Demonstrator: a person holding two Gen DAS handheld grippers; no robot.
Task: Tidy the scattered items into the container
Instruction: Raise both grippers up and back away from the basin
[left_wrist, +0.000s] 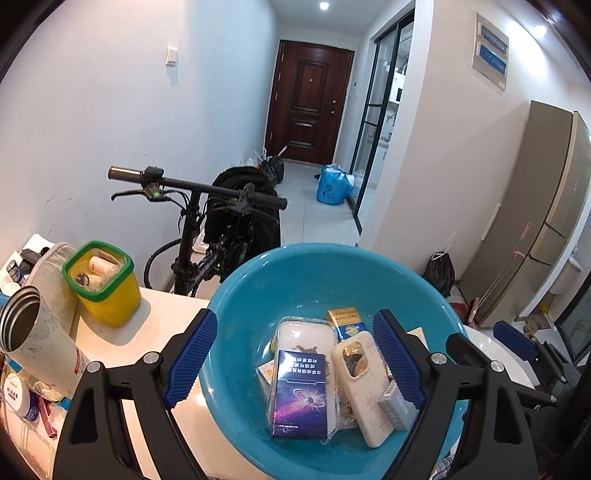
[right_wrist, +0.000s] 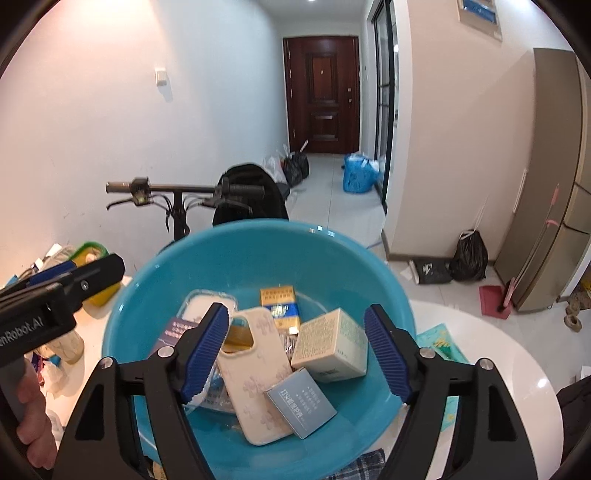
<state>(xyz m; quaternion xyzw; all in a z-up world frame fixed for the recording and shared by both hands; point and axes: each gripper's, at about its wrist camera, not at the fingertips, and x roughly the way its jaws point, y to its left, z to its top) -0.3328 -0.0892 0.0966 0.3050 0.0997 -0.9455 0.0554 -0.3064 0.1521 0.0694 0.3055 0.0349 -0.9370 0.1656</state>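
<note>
A blue basin (left_wrist: 258, 273) (right_wrist: 147, 277) stands on the white table and holds several items. Among them are a cream phone case (left_wrist: 364, 391) (right_wrist: 255, 373), a purple box (left_wrist: 299, 395), a yellow-and-blue pack (left_wrist: 345, 321) (right_wrist: 280, 302), a small grey box (right_wrist: 301, 404) and a beige box (right_wrist: 332, 343). My left gripper (left_wrist: 295, 321) hovers above the basin's near left side, jaws wide apart and empty. My right gripper (right_wrist: 295, 312) hangs over the basin too, jaws apart, with nothing touching its pads; the items lie loose below.
On the table to the left are a yellow tub with a green rim (left_wrist: 103, 284), a metal cup (left_wrist: 33, 332) and small clutter. A bicycle (left_wrist: 199, 192) stands behind the table. A hand (right_wrist: 33, 424) holds the left gripper's handle. A teal booklet (right_wrist: 443, 343) lies to the basin's right.
</note>
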